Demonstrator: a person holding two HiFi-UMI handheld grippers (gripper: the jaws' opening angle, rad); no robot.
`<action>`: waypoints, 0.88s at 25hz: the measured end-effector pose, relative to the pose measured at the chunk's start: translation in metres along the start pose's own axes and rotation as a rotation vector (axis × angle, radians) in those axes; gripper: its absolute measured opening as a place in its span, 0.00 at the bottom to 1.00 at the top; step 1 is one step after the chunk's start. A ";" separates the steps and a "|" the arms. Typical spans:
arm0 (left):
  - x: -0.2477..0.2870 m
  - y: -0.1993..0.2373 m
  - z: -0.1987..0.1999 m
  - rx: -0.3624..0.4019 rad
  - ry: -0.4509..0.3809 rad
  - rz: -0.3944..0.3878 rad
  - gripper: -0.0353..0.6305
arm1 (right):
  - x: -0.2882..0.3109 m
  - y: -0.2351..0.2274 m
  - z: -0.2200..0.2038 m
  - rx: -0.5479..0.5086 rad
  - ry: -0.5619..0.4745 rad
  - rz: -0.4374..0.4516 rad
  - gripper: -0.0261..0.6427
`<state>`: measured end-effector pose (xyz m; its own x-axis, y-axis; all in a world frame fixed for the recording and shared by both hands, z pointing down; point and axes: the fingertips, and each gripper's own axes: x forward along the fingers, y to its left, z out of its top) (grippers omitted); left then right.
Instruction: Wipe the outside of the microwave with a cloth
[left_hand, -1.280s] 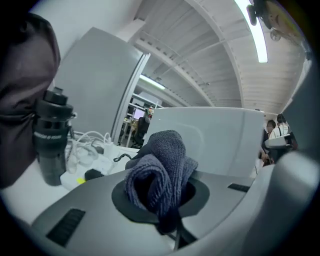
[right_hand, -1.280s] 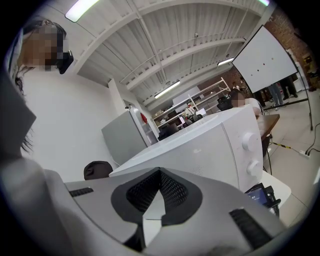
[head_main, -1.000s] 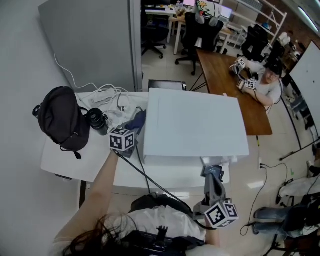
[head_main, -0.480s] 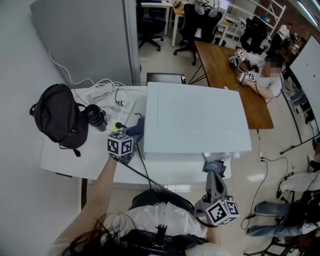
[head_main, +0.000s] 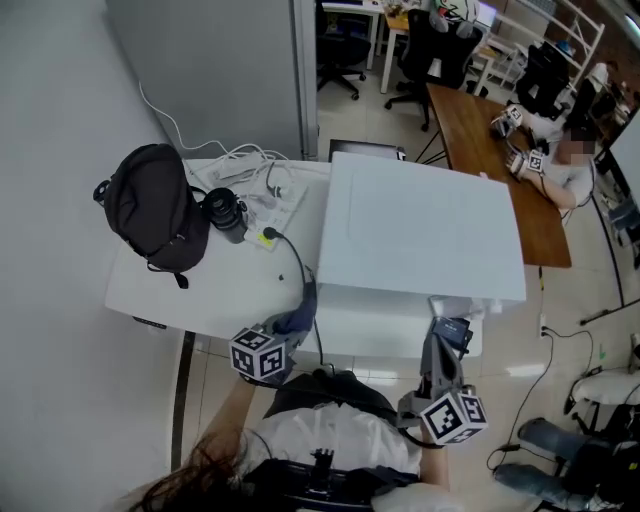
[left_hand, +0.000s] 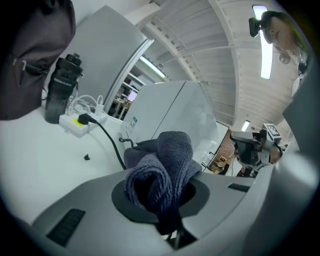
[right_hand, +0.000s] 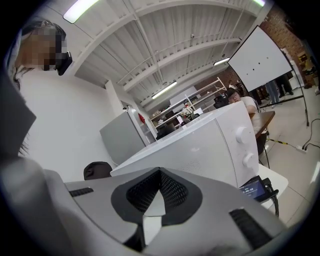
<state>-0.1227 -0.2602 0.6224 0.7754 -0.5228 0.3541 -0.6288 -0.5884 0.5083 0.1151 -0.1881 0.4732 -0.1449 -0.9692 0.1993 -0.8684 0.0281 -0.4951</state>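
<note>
The white microwave (head_main: 420, 225) stands on the white table (head_main: 200, 300), its door and two knobs facing me (right_hand: 200, 150). My left gripper (head_main: 297, 320) is at the table's front edge, just off the microwave's front left corner. It is shut on a bunched dark blue cloth (left_hand: 165, 167), which bulges out between the jaws (left_hand: 161, 202). The microwave's left side (left_hand: 170, 112) rises a short way behind the cloth, not touching it. My right gripper (head_main: 445, 345) hangs in front of the microwave's lower right corner, shut and empty (right_hand: 157, 200).
A black backpack (head_main: 150, 210) and a dark bottle (head_main: 225, 215) sit at the table's left. A white power strip (head_main: 275, 215) with a black cable (head_main: 292, 262) lies beside the microwave. A small screen device (right_hand: 257, 187) rests by its front right. Another person sits at a wooden desk (head_main: 490, 150) behind.
My left gripper has drawn back with the cloth from the microwave's left side to the table's front edge. The right gripper has barely moved.
</note>
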 end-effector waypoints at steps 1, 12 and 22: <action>-0.004 -0.002 0.000 -0.010 -0.024 0.025 0.12 | -0.003 0.001 -0.002 0.002 0.004 0.003 0.08; -0.028 -0.160 0.030 0.252 -0.155 -0.181 0.12 | -0.054 -0.051 -0.001 0.036 -0.018 -0.086 0.08; 0.123 -0.339 0.035 0.506 -0.086 -0.530 0.13 | -0.120 -0.116 0.044 0.048 -0.118 -0.104 0.08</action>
<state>0.1839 -0.1462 0.4660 0.9884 -0.1237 0.0880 -0.1368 -0.9772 0.1624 0.2544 -0.0856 0.4695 0.0041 -0.9883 0.1522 -0.8517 -0.0832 -0.5173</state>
